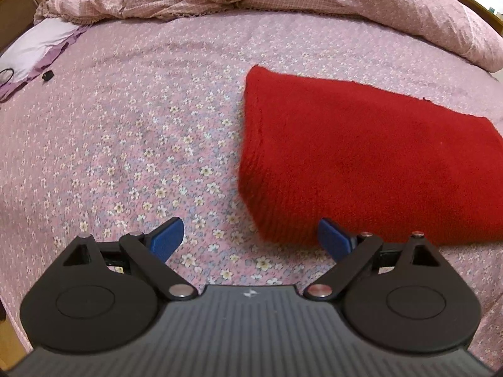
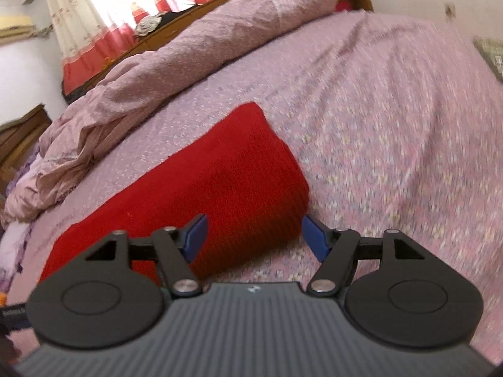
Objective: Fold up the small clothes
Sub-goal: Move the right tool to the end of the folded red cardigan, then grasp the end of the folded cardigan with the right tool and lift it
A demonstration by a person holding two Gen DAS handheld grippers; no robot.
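The folded red knit, centre right on the bed, is released; left claw and right claw are held wide, so smoothing is judged next.

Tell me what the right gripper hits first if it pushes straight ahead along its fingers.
Most likely the folded red knit: the open right gripper points at its near corner. Depth is unclear.
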